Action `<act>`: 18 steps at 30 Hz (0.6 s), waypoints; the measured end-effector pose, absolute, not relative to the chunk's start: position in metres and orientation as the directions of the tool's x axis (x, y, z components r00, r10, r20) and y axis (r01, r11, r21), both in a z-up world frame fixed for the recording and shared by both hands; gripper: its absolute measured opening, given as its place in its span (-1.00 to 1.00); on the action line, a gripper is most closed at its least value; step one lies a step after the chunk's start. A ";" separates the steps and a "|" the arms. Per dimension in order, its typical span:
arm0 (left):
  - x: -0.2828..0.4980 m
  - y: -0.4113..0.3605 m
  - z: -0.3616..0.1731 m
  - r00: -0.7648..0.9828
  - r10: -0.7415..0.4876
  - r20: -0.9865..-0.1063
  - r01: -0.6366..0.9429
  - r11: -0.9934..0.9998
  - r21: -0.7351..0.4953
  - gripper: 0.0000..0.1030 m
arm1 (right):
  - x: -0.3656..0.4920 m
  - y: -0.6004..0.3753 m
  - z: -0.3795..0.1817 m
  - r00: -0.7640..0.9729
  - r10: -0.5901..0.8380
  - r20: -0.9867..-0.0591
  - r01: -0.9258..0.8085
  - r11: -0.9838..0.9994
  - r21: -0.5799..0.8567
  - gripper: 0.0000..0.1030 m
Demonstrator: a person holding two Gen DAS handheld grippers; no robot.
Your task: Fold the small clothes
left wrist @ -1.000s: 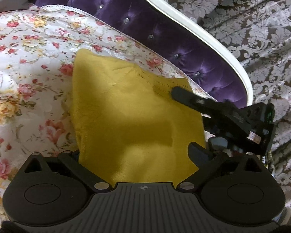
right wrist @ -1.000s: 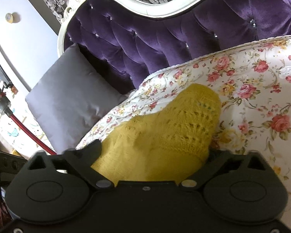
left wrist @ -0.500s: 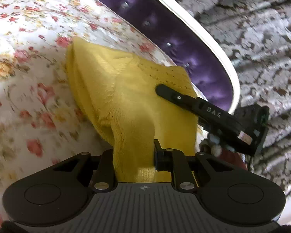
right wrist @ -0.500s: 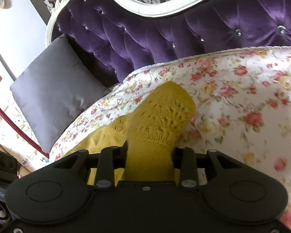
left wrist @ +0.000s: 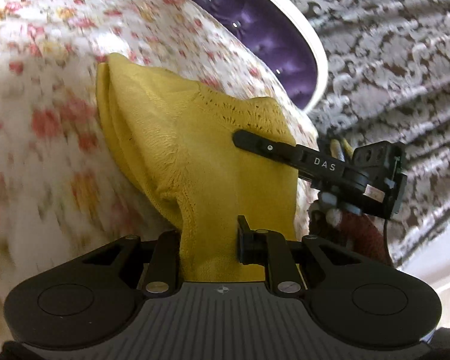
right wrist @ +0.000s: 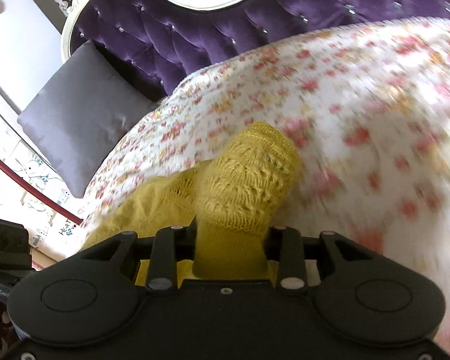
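A yellow knitted garment lies on the floral bedspread. My left gripper is shut on its near plain edge, and the cloth rises in a bunched fold between the fingers. My right gripper is shut on the lacy patterned end of the same garment, which stands up in a lump ahead of it. In the left wrist view the right gripper's black finger, marked DAS, lies across the garment's right side.
A purple tufted headboard with a white frame runs along the back. A grey cushion leans at its left end. Patterned grey curtains hang on the right. The bedspread stretches to the right.
Both grippers were open around the garment a second ago and have shut on it. The cloth has bunched and lifted, and both views are now blurred with motion.
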State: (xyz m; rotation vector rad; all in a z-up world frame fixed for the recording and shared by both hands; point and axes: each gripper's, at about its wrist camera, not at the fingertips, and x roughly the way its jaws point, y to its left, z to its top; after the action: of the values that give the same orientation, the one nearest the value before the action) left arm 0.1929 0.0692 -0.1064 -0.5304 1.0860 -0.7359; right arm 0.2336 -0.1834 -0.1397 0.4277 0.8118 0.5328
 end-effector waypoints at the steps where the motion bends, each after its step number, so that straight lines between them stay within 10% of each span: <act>1: 0.185 0.068 -0.106 0.269 -0.756 -0.597 0.273 0.654 -0.705 -0.64 | 0.223 -0.186 -0.140 0.574 0.593 -0.564 -0.275 0.789 0.549 -0.14; 18: 0.107 0.075 -0.085 0.339 -0.615 -0.712 0.356 0.784 -0.508 -0.62 | 0.150 -0.218 -0.109 0.729 0.364 -0.580 -0.185 0.920 0.345 0.29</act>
State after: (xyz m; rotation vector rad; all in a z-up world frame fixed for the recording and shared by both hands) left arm 0.1066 0.0751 -0.0851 -0.2827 1.0483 -0.6429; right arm 0.1500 -0.2180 -0.1091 0.2729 0.6921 0.3070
